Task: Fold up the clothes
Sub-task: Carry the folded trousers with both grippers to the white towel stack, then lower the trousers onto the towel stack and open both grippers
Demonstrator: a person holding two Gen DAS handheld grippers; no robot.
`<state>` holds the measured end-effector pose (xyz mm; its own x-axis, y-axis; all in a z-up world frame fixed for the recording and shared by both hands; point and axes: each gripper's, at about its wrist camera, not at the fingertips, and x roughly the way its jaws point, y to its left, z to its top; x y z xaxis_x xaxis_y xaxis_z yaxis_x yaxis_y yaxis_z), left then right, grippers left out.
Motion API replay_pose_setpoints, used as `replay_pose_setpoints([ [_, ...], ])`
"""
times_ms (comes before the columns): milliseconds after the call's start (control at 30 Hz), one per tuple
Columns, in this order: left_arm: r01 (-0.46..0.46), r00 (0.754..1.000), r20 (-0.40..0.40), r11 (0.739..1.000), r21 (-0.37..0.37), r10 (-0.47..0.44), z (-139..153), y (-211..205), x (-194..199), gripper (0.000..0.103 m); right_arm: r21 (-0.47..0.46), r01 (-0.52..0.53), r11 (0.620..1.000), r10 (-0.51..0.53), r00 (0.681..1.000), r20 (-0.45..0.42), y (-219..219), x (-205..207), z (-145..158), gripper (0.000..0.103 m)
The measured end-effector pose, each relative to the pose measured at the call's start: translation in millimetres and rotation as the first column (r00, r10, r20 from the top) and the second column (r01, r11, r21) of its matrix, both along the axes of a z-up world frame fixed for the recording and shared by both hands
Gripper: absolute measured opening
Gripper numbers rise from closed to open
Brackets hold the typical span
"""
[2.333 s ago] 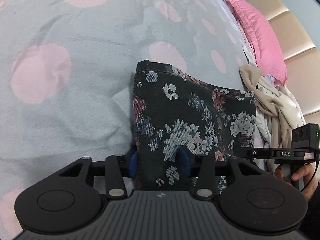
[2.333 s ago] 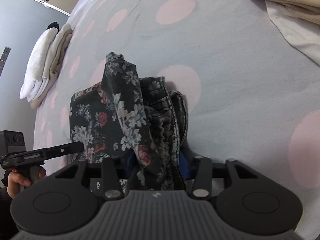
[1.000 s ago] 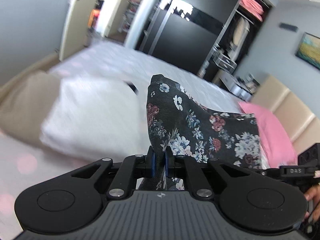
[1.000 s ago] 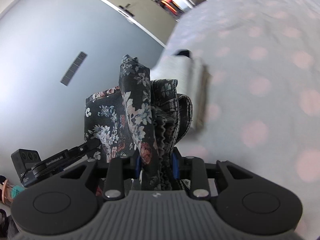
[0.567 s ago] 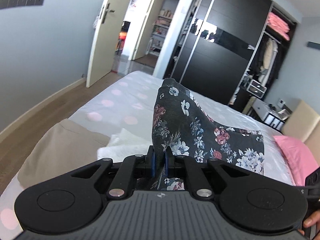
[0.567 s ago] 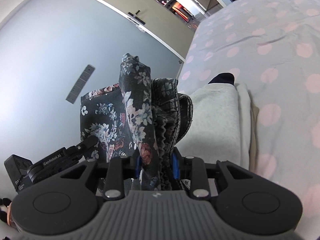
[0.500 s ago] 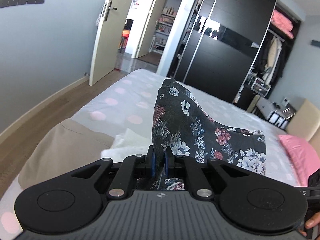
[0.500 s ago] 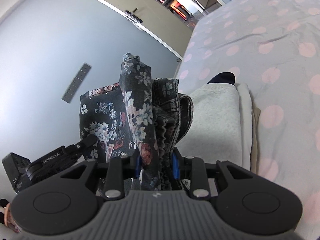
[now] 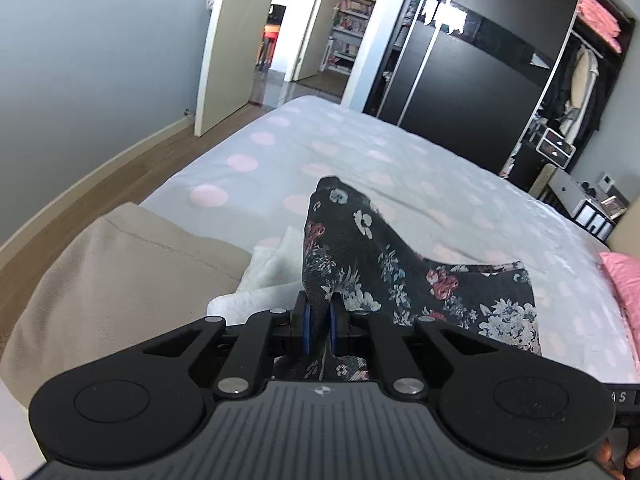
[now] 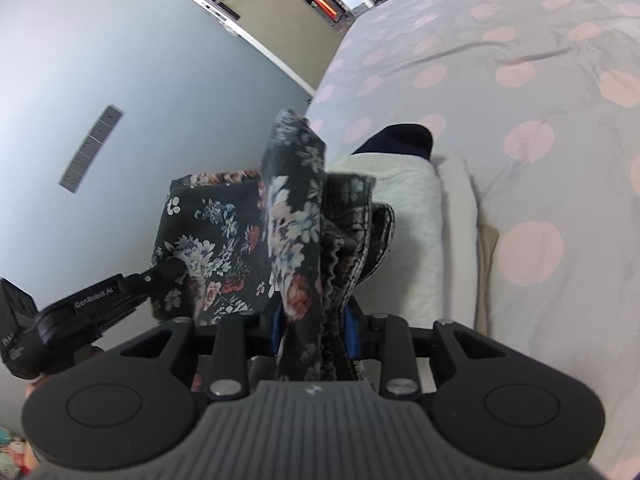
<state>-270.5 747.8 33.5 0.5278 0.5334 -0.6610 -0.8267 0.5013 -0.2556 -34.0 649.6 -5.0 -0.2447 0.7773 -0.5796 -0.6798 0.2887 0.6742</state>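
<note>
A folded dark floral garment hangs in the air between both grippers, above a stack of folded clothes near the bed's corner. My left gripper is shut on one thin edge of it. In the right wrist view the same floral garment shows a thick bunched end, and my right gripper is shut on that bundle. The stack has a white fleece piece, a beige piece and something dark navy at its far end. The other hand-held gripper shows at the lower left of the right wrist view.
The bed has a pale grey cover with pink dots. Its edge drops to a wooden floor on the left. A pink pillow lies at the far right. An open door and black wardrobes stand beyond the bed.
Both grippers have carried the floral garment sideways and lower, closer over the stack of folded clothes. The grip on the garment is unchanged.
</note>
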Motion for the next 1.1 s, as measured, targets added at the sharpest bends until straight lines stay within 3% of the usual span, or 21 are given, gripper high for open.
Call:
replay_pose_setpoints([
  [133, -0.027, 1.000, -0.009, 0.999, -0.034, 0.027, -14, 13, -4, 0.013, -0.019, 0.010, 1.000, -0.009, 0.999, 0.047, 11, 2, -12, 0.041],
  [200, -0.037, 0.999, -0.001, 0.999, -0.034, 0.037, -13, 13, -11, 0.019, -0.011, 0.004, 1.000, -0.003, 0.994, 0.112, 9, 2, -8, 0.053],
  [233, -0.056, 0.998, -0.004, 0.998, -0.025, 0.056, -9, 13, -15, 0.019, -0.004, -0.005, 1.000, 0.005, 0.986, 0.165, 7, 1, -2, 0.054],
  [333, -0.056, 0.998, -0.021, 0.998, 0.028, 0.056, 8, 12, -22, 0.019, 0.030, -0.004, 1.000, -0.005, 0.951, 0.310, 1, 4, 20, 0.054],
  [433, 0.004, 1.000, -0.011, 0.997, 0.074, -0.003, 21, 10, -15, 0.019, 0.083, -0.020, 0.996, -0.016, 0.915, 0.403, -1, 5, 43, 0.046],
  [500, 0.033, 0.999, -0.022, 0.996, 0.078, -0.032, 18, 12, -2, 0.019, 0.097, -0.062, 0.993, 0.015, 0.905, 0.426, 6, 1, 50, 0.030],
  [600, 0.044, 0.997, -0.067, 0.998, 0.052, -0.040, 3, 21, 18, 0.019, 0.046, -0.071, 0.996, 0.042, 0.893, 0.448, 25, -5, 39, 0.022],
  [833, -0.017, 0.977, -0.211, 0.998, -0.056, 0.005, -38, 59, 31, 0.018, -0.039, -0.018, 0.999, 0.034, 0.893, 0.449, 58, 7, -7, 0.021],
  [1100, -0.026, 0.978, -0.209, 0.996, -0.086, 0.007, -45, 64, 28, 0.019, -0.089, 0.010, 0.996, 0.032, 0.886, 0.463, 79, 7, -25, 0.022],
])
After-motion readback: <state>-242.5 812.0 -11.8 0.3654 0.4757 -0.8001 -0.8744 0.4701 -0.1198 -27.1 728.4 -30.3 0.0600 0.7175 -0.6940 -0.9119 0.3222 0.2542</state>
